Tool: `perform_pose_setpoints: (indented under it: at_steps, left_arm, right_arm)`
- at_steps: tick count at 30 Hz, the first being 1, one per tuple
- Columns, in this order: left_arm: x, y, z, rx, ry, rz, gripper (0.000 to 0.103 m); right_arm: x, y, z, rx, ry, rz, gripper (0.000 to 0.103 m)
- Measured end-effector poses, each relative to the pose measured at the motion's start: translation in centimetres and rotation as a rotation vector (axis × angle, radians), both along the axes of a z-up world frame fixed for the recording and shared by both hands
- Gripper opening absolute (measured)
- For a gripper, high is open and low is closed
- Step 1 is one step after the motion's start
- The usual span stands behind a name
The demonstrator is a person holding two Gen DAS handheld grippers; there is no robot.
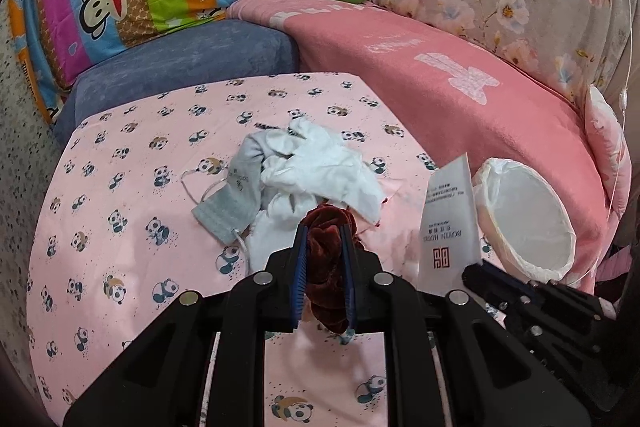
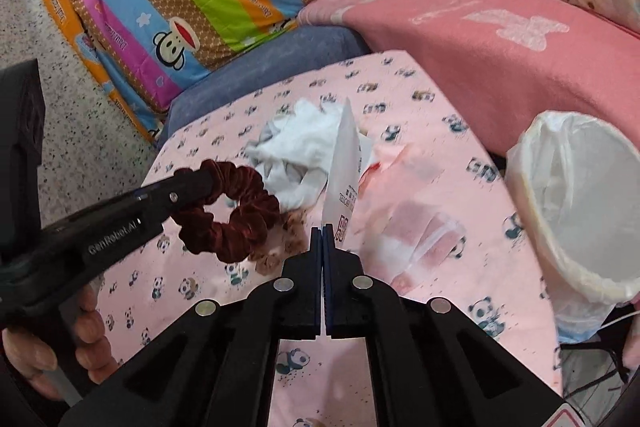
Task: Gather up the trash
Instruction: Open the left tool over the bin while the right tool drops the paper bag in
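While blurred: perhaps two scrunchies.

A table covered with a pink panda-print cloth carries a heap of crumpled white fabric near its middle. A grey face mask lies against the heap's left side, and a clear plastic wrapper lies to its right.

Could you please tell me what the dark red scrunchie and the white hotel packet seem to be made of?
Scrunchie: probably velvet over elastic; soft sheen on gathered, ruffled folds. Hotel packet: likely matte paper or thin card; it stands flat and stiff with crisp edges and printed lettering, though coated plastic is possible.
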State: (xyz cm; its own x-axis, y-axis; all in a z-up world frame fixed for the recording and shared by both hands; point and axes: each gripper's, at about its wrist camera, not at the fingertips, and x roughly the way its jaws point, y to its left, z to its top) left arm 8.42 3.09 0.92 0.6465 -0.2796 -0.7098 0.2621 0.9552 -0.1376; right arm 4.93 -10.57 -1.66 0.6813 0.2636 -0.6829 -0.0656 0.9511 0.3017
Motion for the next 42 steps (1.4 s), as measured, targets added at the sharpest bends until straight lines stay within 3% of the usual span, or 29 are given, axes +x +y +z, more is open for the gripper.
perform_pose_setpoints:
  at_steps: [6, 11, 18, 27, 30, 32, 33, 42]
  left_arm:
    - [0.6, -4.7, 2.4, -0.015, -0.063, -0.097, 0.015]
    - [1.4, -9.7, 3.2, -0.026, -0.087, -0.192, 0.015]
    - [1.8, -16.4, 2.9, -0.052, -0.075, -0.331, 0.016]
    - [1.9, -21.8, 1.6, -0.053, -0.036, -0.441, 0.017]
    - [1.8, -23.0, 1.5, -0.042, -0.042, -0.464, 0.030]
    - [1.4, -23.1, 1.7, -0.023, -0.070, -0.449, 0.067]
    - [1.1, -22.9, 1.9, -0.021, -0.096, -0.435, 0.072]
    - [1.3, -21.3, 2.2, -0.020, -0.090, -0.382, 0.073]
  right_arm:
    - [-0.4, -5.7, 3.6, -0.008, -0.080, -0.124, 0.003]
    - [-0.7, -10.9, 4.5, -0.040, -0.101, -0.234, 0.003]
    - [-1.0, -17.5, 3.3, -0.066, -0.073, -0.365, 0.003]
    - [-0.8, -22.1, 1.1, -0.055, -0.027, -0.439, 0.003]
    - [-0.6, -22.6, 0.7, -0.070, -0.019, -0.458, 0.006]
    - [-0.9, -22.6, 0.8, -0.072, -0.021, -0.466, 0.008]
    - [-0.9, -22.6, 0.8, -0.071, -0.023, -0.467, 0.009]
    - [-2.1, -21.4, 1.4, -0.059, -0.039, -0.474, 0.024]
